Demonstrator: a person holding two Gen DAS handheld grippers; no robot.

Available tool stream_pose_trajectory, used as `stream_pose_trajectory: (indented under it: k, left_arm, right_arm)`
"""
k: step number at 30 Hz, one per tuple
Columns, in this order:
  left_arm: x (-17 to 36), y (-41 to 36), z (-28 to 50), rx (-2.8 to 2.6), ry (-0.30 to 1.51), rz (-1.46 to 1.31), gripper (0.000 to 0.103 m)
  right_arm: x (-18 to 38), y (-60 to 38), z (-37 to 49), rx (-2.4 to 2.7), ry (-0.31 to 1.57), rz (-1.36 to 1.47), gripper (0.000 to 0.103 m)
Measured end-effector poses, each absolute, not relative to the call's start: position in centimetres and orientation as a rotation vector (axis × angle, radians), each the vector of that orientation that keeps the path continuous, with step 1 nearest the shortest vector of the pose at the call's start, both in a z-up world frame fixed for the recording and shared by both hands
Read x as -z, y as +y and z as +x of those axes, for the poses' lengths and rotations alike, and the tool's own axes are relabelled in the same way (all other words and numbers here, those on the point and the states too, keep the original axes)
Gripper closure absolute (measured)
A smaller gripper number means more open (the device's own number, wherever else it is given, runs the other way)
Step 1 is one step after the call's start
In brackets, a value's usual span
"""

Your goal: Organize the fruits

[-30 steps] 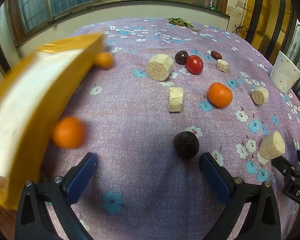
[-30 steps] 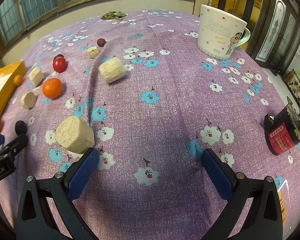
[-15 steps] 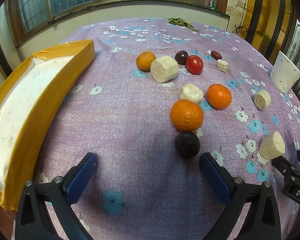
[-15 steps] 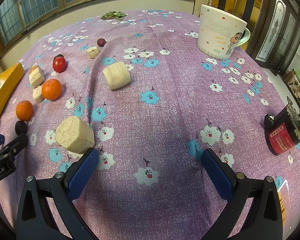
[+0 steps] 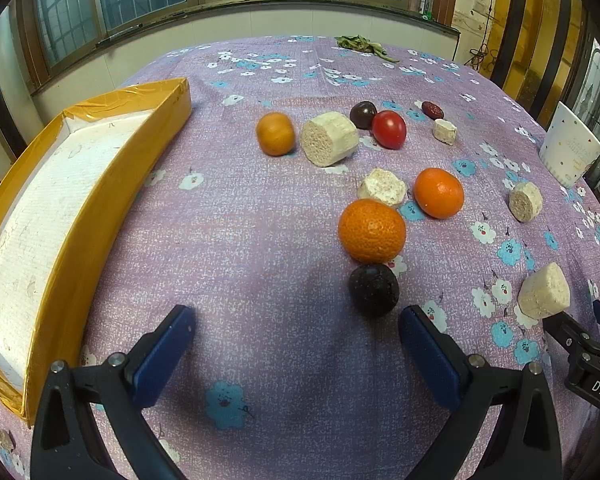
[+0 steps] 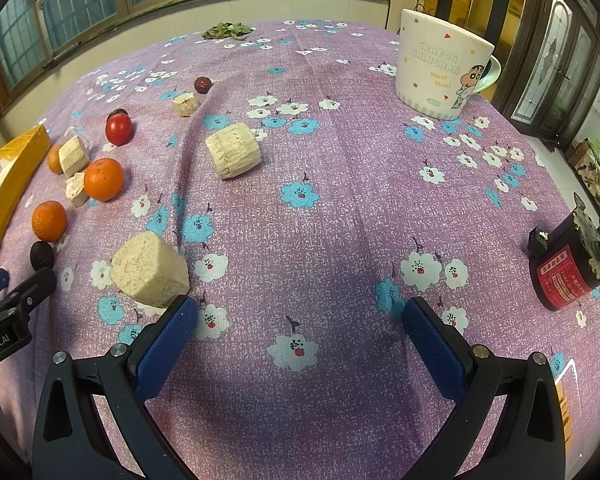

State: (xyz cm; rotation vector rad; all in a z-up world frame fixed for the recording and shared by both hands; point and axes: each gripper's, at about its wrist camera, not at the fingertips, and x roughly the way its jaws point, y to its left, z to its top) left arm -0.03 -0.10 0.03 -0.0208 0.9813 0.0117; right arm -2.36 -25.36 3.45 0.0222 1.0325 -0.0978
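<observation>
Purple floral tabletop (image 5: pixel 260 240) strewn with fruits, both grippers empty.
Left gripper (image 5: pixel 296 344) and right gripper (image 6: pixel 300 332) hovered spread wide; oranges (image 5: pixel 371 230), a tomato (image 5: pixel 389 129) and dark plums (image 5: pixel 373 289) lay beside the yellow tray (image 5: pixel 112 184).

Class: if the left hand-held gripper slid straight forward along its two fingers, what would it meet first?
Probably bare purple floral tablecloth at first. The left hand-held gripper is open, and the dark round fruit sits just inside its right finger, so that would likely be touched first; depth is uncertain.
</observation>
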Motion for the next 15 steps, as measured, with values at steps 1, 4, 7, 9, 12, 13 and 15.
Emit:
stream_pose_trajectory:
  k: [1, 4, 7, 9, 12, 13, 15]
  left_arm:
    - [-0.03, -0.1, -0.03, -0.012, 0.981, -0.021, 0.0]
    - [-0.02, -0.11, -0.02, -0.012, 0.981, -0.02, 0.0]
    - [0.02, -0.22, 0.12, -0.038, 0.968, -0.033, 0.0]
    - [0.04, -0.28, 0.16, -0.045, 0.966, -0.037, 0.0]
    - [0.05, -0.21, 0.35, -0.05, 0.968, -0.041, 0.0]
    - [0.05, -0.1, 0.41, -0.05, 0.968, -0.041, 0.0]
    - [-0.02, 0.1, 0.5, -0.054, 0.968, -0.044, 0.0]
  right_arm:
    - [-3.5, -25.31, -2.39, 0.098, 1.033, 0.022, 0.0]
    - [-3.53, -25.23, -2.44, 0.1, 1.033, 0.021, 0.0]
    - [-3.64, -25.16, -2.45, 0.105, 1.034, 0.022, 0.0]
    - [-3.77, -25.13, -2.5, 0.105, 1.034, 0.023, 0.0]
    - [-3.8, -25.06, -2.55, 0.101, 1.033, 0.023, 0.0]
    - [-3.68, -25.08, -2.36, 0.095, 1.032, 0.021, 0.0]
    - [-3.91, -24.98, -2.48, 0.097, 1.015, 0.013, 0.0]
